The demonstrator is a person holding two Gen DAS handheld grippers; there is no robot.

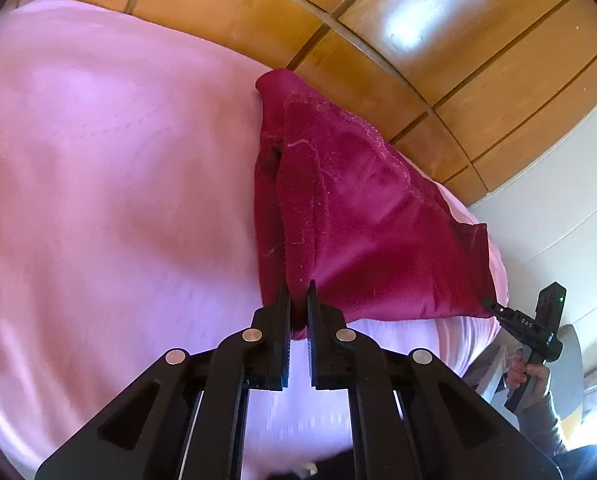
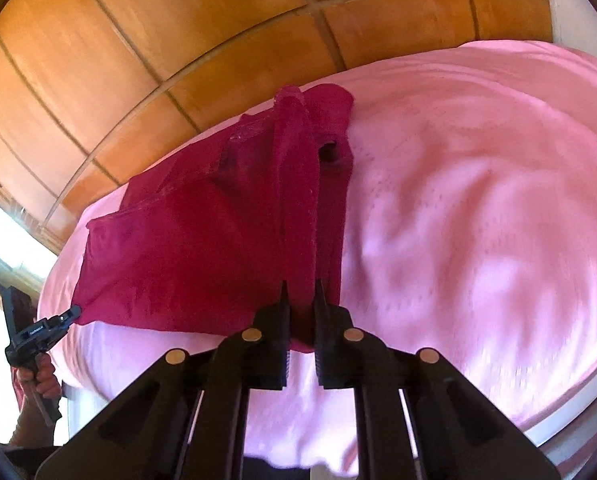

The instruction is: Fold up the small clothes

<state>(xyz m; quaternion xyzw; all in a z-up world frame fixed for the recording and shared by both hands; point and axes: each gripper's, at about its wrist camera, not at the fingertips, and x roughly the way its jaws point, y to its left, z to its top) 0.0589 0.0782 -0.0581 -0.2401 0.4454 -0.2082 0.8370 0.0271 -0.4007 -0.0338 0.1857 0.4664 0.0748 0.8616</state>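
Observation:
A dark red garment [image 1: 358, 208] [image 2: 202, 248] lies partly spread on the pink bed sheet [image 1: 98, 200] [image 2: 478, 220], its near edge lifted at two corners. In the left wrist view my left gripper [image 1: 298, 286] is shut on one near corner, with cloth pinched between the pads. My right gripper [image 1: 488, 304] shows at the far right, its tip clamped on the other near corner. In the right wrist view the right gripper [image 2: 301, 284] is shut on a bunched fold of the garment, and the left gripper [image 2: 74, 311] pinches the corner at the far left.
Wooden wardrobe panels [image 1: 458, 60] [image 2: 138, 60] stand behind the bed. A white wall [image 1: 558, 200] is to the right. A person's hand [image 1: 526, 372] [image 2: 44, 380] holds each gripper handle beside the bed's edge. The sheet stretches wide beside the garment.

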